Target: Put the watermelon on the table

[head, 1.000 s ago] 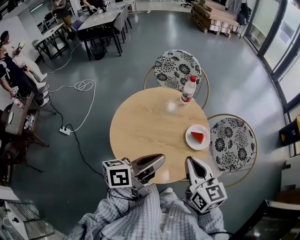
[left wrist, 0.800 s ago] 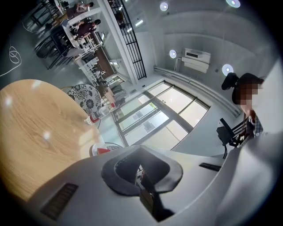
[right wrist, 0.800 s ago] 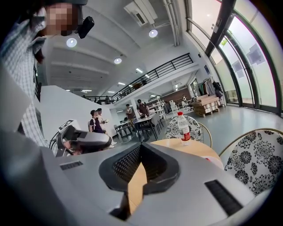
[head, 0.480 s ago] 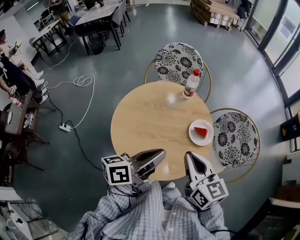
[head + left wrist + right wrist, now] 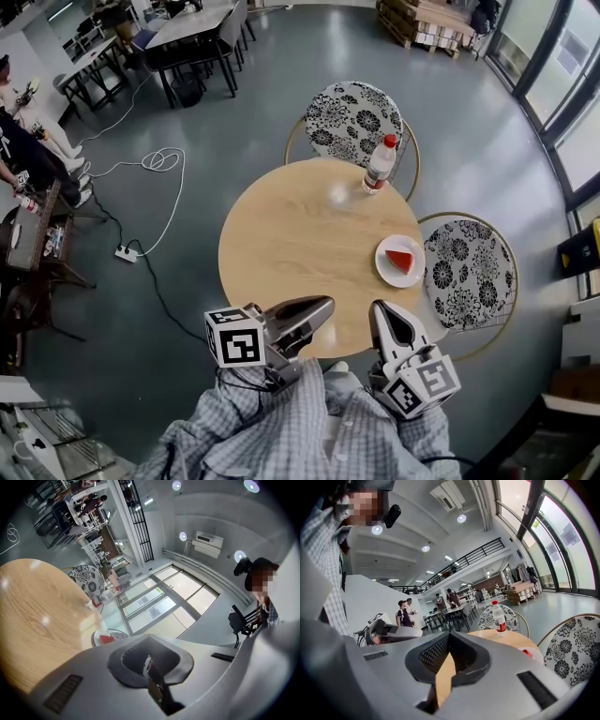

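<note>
Watermelon slice sits on a white plate at the right edge of the round tabletop, just beside the right-hand floral chair. Bottle stands upright at the far edge. Left gripper: jaws fully closed, nothing between them, over the near rim. Right gripper: jaws meet at the tips and are empty. A sliver of tabletop shows behind the pads, so probably closed. Both are clear of the plate, the right one nearer.
</note>
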Action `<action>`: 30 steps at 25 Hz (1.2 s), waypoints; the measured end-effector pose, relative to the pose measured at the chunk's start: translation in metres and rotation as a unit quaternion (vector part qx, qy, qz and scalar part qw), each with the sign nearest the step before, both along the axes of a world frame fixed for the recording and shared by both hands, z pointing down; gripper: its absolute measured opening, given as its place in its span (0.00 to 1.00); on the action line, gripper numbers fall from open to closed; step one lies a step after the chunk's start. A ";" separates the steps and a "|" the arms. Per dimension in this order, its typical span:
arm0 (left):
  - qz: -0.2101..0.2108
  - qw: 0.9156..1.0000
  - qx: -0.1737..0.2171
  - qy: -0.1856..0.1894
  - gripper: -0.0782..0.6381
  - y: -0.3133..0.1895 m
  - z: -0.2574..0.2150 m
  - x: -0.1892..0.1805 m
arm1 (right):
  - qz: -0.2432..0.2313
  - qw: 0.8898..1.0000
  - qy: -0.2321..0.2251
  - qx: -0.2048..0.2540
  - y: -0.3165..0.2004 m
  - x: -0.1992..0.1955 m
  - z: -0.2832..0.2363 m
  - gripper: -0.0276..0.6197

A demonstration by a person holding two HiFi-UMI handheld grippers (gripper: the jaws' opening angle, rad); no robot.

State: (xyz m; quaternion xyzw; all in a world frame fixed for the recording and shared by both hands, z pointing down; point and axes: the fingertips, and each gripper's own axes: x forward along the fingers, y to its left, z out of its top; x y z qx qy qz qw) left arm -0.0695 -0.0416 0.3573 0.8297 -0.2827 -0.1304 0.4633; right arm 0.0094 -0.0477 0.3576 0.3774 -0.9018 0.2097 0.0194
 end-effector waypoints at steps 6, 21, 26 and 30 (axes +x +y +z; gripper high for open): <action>0.001 1.000 0.001 0.004 0.12 0.000 -0.002 0.002 | -0.017 1.000 0.010 0.008 0.003 -0.007 -0.002 0.05; 0.013 1.000 -0.001 0.007 0.12 0.003 -0.001 0.010 | 0.000 1.000 -0.022 -0.011 0.000 -0.001 -0.002 0.05; 0.017 1.000 -0.001 0.010 0.12 0.004 0.000 0.012 | -0.003 1.000 -0.021 -0.012 0.002 0.000 -0.001 0.05; 0.018 1.000 -0.003 0.011 0.12 0.004 0.001 0.012 | -0.006 1.000 -0.019 -0.011 0.003 -0.002 -0.001 0.05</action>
